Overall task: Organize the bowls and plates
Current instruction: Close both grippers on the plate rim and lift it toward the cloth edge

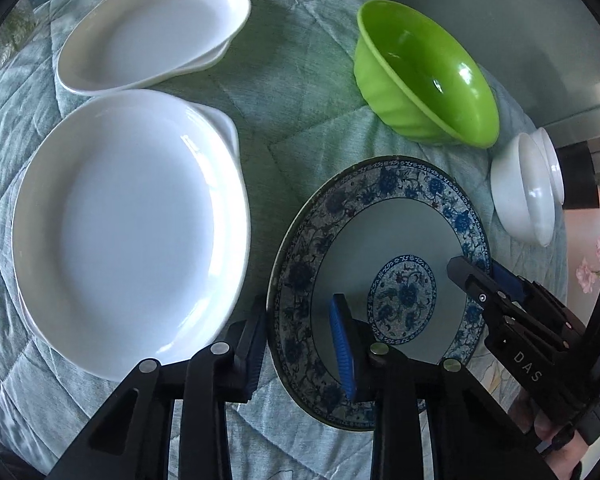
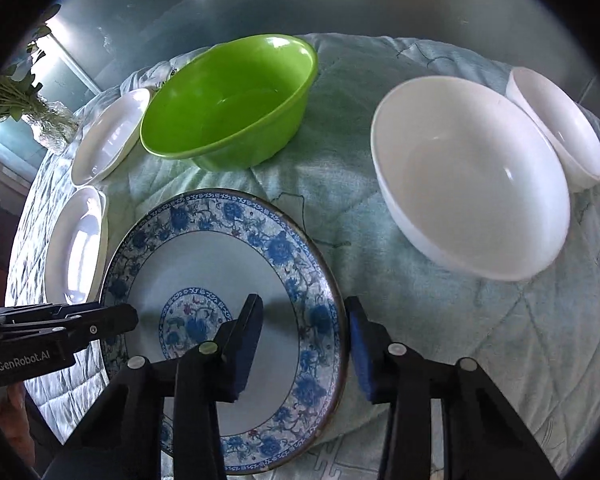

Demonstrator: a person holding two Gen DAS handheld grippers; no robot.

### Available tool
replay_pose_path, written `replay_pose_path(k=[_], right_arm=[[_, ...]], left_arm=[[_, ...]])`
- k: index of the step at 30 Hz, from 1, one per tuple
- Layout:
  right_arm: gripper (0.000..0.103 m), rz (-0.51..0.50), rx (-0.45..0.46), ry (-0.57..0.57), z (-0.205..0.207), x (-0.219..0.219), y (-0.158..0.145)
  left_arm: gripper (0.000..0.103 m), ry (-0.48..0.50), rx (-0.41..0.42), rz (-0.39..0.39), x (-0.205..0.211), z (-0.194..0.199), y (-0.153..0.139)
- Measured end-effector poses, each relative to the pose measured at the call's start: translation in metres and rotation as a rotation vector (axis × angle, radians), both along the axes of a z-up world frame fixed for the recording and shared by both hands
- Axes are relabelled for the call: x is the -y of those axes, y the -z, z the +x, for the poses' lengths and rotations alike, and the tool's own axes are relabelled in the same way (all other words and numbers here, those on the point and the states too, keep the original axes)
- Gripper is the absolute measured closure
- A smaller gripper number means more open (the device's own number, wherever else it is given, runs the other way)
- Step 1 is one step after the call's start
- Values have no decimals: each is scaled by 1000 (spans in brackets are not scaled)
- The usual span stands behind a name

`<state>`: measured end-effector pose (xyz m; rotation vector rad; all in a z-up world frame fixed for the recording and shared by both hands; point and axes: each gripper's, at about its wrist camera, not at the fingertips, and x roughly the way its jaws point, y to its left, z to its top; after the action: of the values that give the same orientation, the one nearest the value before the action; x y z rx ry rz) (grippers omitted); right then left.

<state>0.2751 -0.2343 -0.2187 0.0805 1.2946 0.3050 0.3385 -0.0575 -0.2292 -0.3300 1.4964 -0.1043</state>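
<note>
A pale blue-green quilted cover [image 1: 308, 80], stitched in large diamonds and printed near its far edge with the letters "YIN XING", spreads over the round supporting surface and carries all the dishes. On it lie two white oval dishes with small handles, the nearer one [image 1: 128, 232] just in front of the farther one [image 1: 152, 32]. Beside them rests a blue-and-white floral plate [image 1: 380, 216], flat on the fabric. Beyond the plate stands a lime-green bowl [image 1: 424, 72], upright. To the right sit two white bowls: a large white bowl [image 2: 472, 188] and, close behind it at the cover's edge, a smaller white bowl [image 2: 556, 124].
</note>
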Motion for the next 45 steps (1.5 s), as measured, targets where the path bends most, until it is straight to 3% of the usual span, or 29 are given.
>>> replay_pose_path(k=[11, 26, 37, 45], right_arm=[[63, -31, -68, 1, -14, -1, 2], [62, -55, -66, 112, -20, -9, 1], [62, -64, 4, 161, -46, 1, -43], [62, -62, 50, 178, -74, -12, -88]], left_arm=[[75, 38, -41, -29, 5, -1, 2], [77, 89, 2, 36, 15, -8, -12], [76, 108, 77, 28, 16, -25, -63], [76, 101, 118, 15, -12, -61, -111]])
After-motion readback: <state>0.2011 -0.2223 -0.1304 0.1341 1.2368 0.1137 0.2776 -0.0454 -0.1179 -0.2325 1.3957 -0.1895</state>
